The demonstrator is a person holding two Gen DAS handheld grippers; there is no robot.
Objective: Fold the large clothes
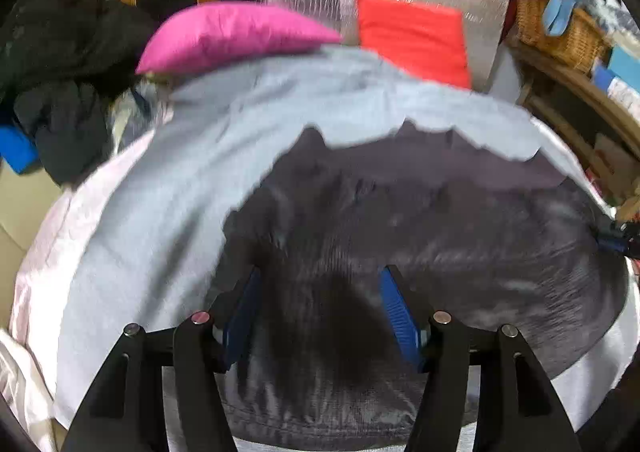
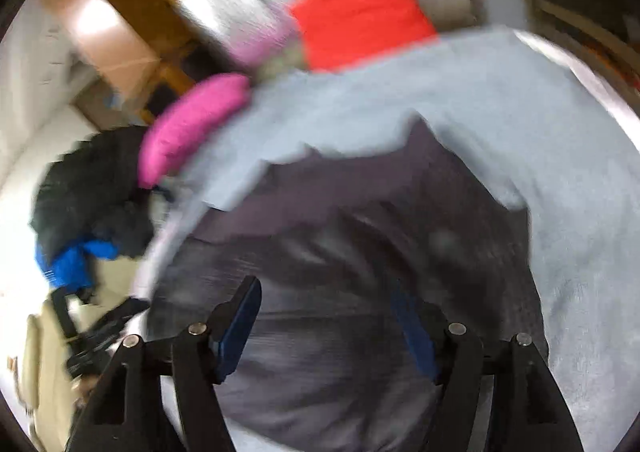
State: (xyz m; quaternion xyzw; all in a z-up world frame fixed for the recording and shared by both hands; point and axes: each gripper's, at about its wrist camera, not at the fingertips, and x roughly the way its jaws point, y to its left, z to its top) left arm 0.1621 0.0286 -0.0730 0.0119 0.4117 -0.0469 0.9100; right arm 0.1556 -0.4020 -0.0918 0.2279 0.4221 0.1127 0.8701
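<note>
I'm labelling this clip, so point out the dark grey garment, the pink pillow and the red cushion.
dark grey garment (image 1: 420,219): left wrist view, middle of the spread cloth.
pink pillow (image 1: 236,33): left wrist view, centre of its top.
red cushion (image 2: 360,11): right wrist view, middle of its face.

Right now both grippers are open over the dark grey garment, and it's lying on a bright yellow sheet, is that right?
Not quite. The sheet under the dark grey garment is pale blue-grey, not yellow; the left wrist view shows it plainly. The rest holds: the left gripper and right gripper are both open over the garment.
</note>
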